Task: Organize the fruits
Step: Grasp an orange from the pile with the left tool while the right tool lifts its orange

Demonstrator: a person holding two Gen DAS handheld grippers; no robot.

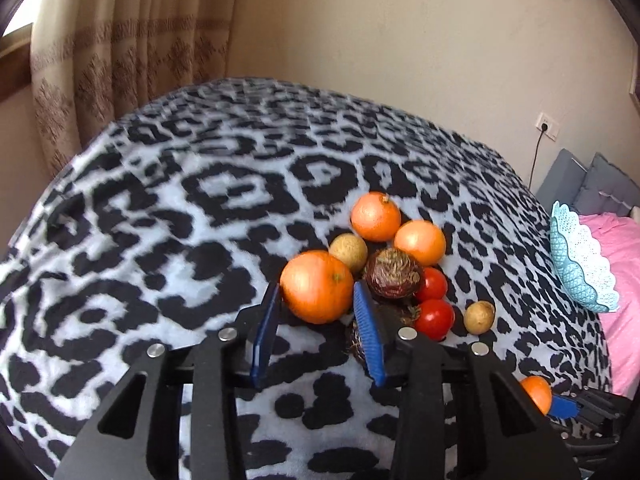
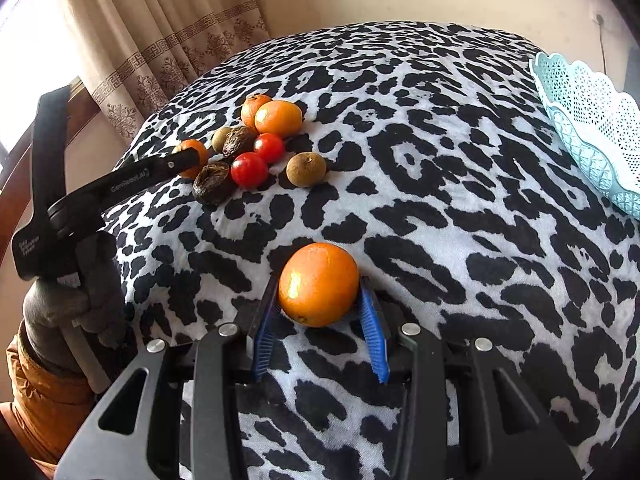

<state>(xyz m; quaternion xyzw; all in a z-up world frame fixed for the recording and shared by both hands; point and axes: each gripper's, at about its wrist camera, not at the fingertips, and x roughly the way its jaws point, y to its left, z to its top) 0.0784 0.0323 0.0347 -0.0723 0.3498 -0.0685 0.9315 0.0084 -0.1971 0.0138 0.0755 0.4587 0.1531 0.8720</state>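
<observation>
Left gripper (image 1: 316,312) clamps an orange (image 1: 316,286) at the fruit pile on the bed (image 1: 160,200); right gripper (image 2: 320,312) grips another orange (image 2: 319,284) nearer. Pale blue basket (image 2: 592,128), far right, appears empty. Judged: sorting barely begun, remaining fruit unsorted.

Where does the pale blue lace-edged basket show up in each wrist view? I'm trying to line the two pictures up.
Left wrist view: pale blue basket at the right edge, about mid-height, tilted beside pink bedding.
Right wrist view: it sits in the upper right corner, partly cut off.
Shared landmark: the two red tomatoes in the fruit pile on the leopard-print blanket.
</observation>
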